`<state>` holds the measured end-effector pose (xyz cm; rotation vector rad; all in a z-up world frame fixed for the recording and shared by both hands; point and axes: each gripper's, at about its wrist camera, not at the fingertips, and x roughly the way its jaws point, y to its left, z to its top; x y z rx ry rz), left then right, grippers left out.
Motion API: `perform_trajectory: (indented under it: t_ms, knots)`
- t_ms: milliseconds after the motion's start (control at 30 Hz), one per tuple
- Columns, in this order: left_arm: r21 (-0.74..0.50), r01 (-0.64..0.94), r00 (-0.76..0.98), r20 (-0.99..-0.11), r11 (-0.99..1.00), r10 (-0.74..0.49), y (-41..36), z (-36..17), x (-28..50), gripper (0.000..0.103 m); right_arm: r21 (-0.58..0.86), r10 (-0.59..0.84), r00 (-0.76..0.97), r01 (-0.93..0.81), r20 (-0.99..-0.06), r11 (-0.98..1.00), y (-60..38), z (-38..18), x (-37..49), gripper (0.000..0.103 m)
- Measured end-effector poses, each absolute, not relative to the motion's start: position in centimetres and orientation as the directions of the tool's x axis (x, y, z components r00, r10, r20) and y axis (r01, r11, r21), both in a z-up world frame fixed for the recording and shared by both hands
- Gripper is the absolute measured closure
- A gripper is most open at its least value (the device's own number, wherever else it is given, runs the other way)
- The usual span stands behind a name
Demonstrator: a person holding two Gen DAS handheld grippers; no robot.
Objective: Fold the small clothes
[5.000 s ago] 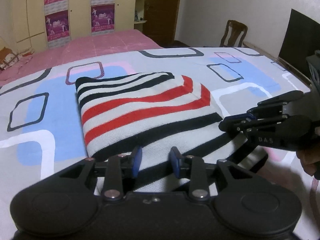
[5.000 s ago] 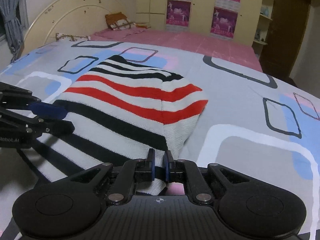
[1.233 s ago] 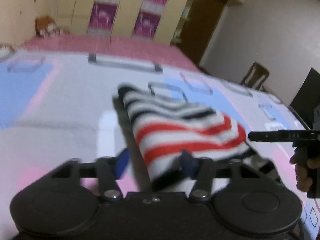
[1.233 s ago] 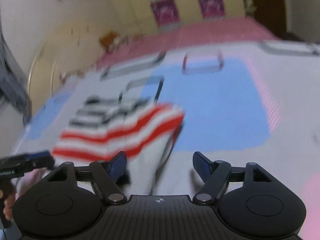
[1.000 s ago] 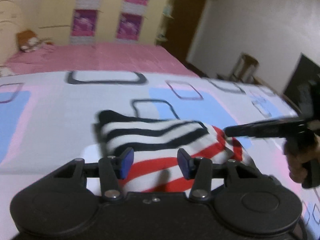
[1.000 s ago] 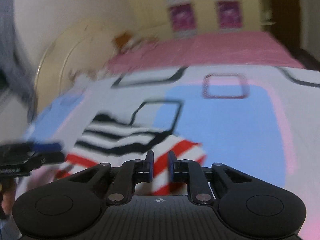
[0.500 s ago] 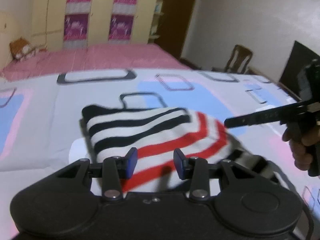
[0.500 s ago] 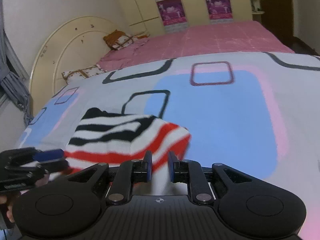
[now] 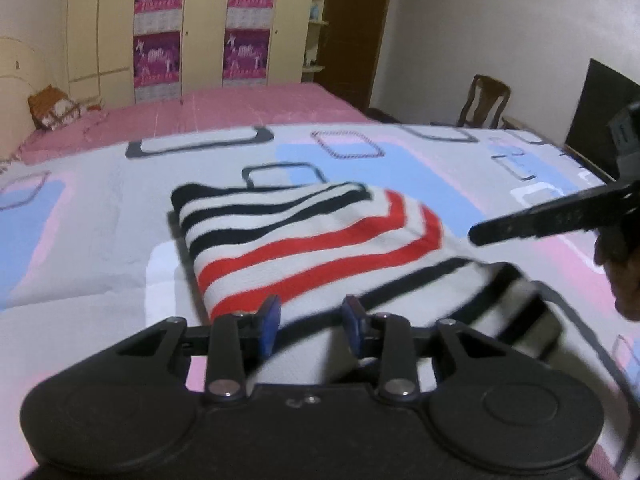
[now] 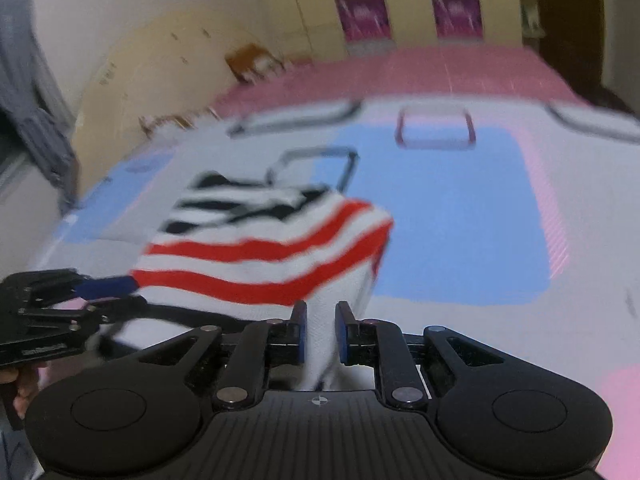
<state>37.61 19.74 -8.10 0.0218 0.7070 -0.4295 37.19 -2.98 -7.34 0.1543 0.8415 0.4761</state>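
A small knit garment (image 9: 312, 240) with black, white and red stripes lies folded on the patterned bedspread (image 9: 100, 248). It also shows in the right wrist view (image 10: 264, 248). My left gripper (image 9: 312, 324) has its jaws apart at the garment's near edge, with cloth between the blue pads. My right gripper (image 10: 320, 330) is nearly closed, with a white fold of the garment between its pads. The right gripper shows edge-on in the left wrist view (image 9: 552, 220), and the left gripper shows in the right wrist view (image 10: 100, 300).
A pink bedsheet (image 9: 224, 108) covers the far half of the bed. A wardrobe with purple posters (image 9: 200, 28), a wooden chair (image 9: 484, 100) and a dark screen (image 9: 604, 116) stand beyond. A curved headboard (image 10: 152, 92) is at the left.
Both grippers swung around the garment and came back to its near edge. The right gripper opened, then closed on a fold. The left gripper's jaws widened a little. The garment now lies folded smaller.
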Motion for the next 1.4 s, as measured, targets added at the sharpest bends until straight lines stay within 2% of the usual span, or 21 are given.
perform_trajectory:
  t_ms: [167,333,367,400,633,1400]
  knots:
    - [-0.129,0.394,0.682,-0.622,0.910,-0.383,19.3,-7.2,33.0,0.070,0.325,0.547,0.539,-0.455,-0.640,0.829,-3.0,-5.1,32.1,0.087]
    - [-0.157,0.340,0.660,-0.663,0.927,-0.354,18.9,-9.2,31.8,0.074,0.259,0.524,0.484,-0.511,-0.701,0.819,-0.9,-7.5,30.2,0.087]
    - [-0.147,0.328,0.665,-0.666,0.933,-0.339,18.9,-9.4,31.6,0.074,0.228,0.490,0.490,-0.500,-0.720,0.835,-0.9,-8.2,30.2,0.093]
    - [-0.137,0.317,0.669,-0.669,0.938,-0.324,18.9,-9.5,31.5,0.074,0.197,0.458,0.498,-0.490,-0.737,0.849,-0.9,-8.9,30.3,0.103]
    - [-0.149,0.254,0.668,-0.687,0.956,-0.285,19.5,-10.6,31.1,0.074,0.208,0.438,0.488,-0.455,-0.755,0.866,-2.3,-11.3,30.3,0.103]
    - [0.003,0.159,0.687,-0.719,0.987,-0.108,16.4,-10.6,30.7,0.074,0.172,0.425,0.484,-0.483,-0.765,0.859,-1.8,-11.9,30.2,0.103]
